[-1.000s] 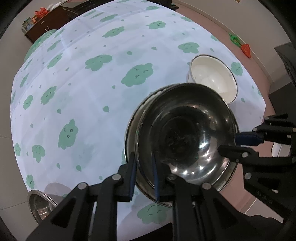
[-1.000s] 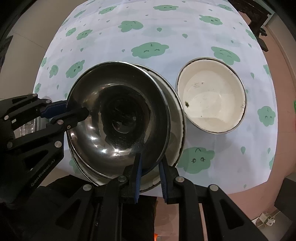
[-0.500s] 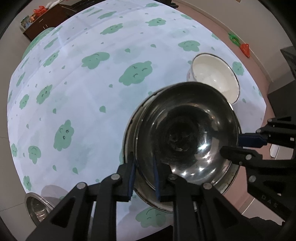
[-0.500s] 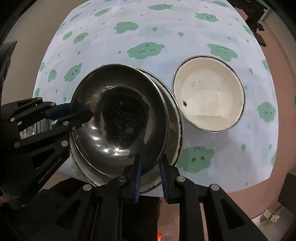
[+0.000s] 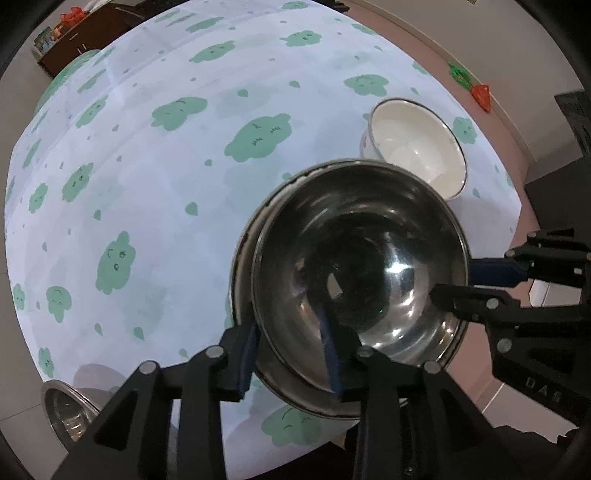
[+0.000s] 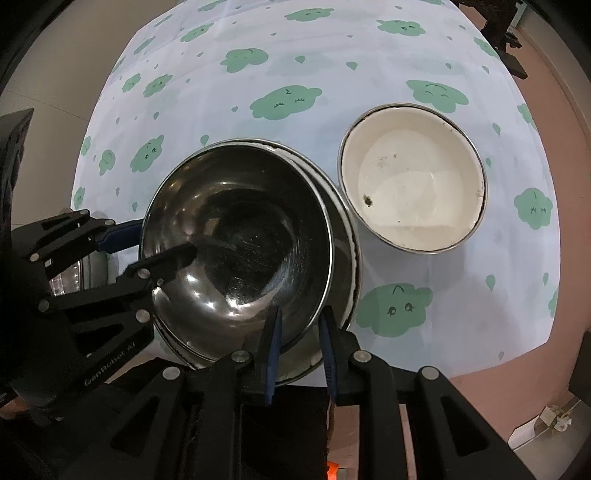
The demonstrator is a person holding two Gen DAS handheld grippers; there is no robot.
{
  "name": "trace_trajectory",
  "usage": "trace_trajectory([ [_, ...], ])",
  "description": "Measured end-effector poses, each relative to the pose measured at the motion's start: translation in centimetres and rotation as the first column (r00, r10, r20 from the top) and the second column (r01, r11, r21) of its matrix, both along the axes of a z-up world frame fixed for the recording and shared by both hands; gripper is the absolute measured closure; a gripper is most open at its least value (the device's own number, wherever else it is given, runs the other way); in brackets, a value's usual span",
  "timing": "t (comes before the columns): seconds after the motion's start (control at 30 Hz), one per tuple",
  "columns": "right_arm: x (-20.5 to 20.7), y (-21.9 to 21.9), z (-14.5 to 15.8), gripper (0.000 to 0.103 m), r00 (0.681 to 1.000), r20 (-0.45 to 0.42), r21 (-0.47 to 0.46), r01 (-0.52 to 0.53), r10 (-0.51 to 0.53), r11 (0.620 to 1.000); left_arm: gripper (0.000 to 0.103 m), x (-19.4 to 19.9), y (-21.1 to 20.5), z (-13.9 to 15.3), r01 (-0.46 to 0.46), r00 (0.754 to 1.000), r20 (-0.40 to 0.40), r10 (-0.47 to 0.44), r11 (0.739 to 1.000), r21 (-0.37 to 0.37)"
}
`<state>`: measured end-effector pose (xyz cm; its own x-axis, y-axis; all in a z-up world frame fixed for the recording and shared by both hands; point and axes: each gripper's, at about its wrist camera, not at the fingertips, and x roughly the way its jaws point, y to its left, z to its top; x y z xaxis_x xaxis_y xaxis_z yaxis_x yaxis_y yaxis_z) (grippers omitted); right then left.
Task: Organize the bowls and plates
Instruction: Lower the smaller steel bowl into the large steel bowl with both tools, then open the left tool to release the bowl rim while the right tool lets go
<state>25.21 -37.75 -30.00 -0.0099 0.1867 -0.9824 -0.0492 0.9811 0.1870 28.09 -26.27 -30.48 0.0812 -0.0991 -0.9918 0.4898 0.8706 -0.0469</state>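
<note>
A shiny steel bowl (image 5: pixel 362 280) (image 6: pixel 236 243) sits nested in a wider steel bowl (image 5: pixel 240 266) (image 6: pixel 347 258) near the table's front edge. My left gripper (image 5: pixel 291 354) is open, its jaws straddling the steel bowl's rim with gaps on both sides. It also shows in the right wrist view (image 6: pixel 155 243). My right gripper (image 6: pixel 299 350) is open and straddles the rim on the opposite side; it also shows in the left wrist view (image 5: pixel 458 284). A white enamel bowl (image 5: pixel 417 147) (image 6: pixel 413 177) stands apart, just right of the stack.
The round table (image 5: pixel 147 184) has a pale cloth with green cloud prints. A small steel bowl (image 5: pixel 66 413) sits at the front left edge. A dark cabinet (image 5: pixel 74 33) stands beyond the table. Pink floor (image 6: pixel 554 110) lies to the right.
Both grippers have opened off the steel bowl's rim. The bowl has come down and now rests level in the wider bowl.
</note>
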Motion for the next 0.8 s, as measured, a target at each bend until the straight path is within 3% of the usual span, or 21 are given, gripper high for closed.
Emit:
trace_trajectory([
  [0.1, -0.1, -0.3, 0.0, 0.08, 1.0, 0.0, 0.017, 0.022, -0.022, 1.0, 0.061, -0.1, -0.1, 0.0, 0.003, 1.0, -0.017, -0.004, 1.0, -0.021],
  [0.23, -0.3, -0.9, 0.2, 0.08, 0.999, 0.003, 0.031, 0.036, -0.036, 0.999, 0.056, -0.1, 0.0, 0.1, -0.008, 0.999, -0.032, 0.006, 0.999, -0.042],
  [0.57, -0.5, -1.2, 0.7, 0.08, 0.999, 0.016, 0.045, 0.045, -0.046, 0.998, 0.051, -0.1, 0.4, 1.0, -0.012, 0.999, -0.039, 0.01, 0.998, -0.068],
  [0.67, -0.7, -1.4, 1.2, 0.08, 0.999, 0.025, 0.039, 0.044, -0.045, 0.998, 0.036, -0.1, 0.4, 1.8, -0.006, 1.0, -0.007, 0.006, 0.997, -0.074],
  [0.7, -0.7, -1.5, 1.4, 0.079, 0.999, 0.031, 0.034, 0.041, -0.042, 0.999, 0.026, 0.0, 0.4, 2.0, -0.01, 1.0, 0.019, 0.011, 0.999, -0.049],
  [0.8, -0.8, -1.6, 1.7, 0.078, 0.998, 0.039, 0.032, 0.042, -0.043, 0.999, 0.024, 0.2, 0.8, 2.1, -0.016, 0.999, 0.042, 0.017, 1.0, -0.022],
])
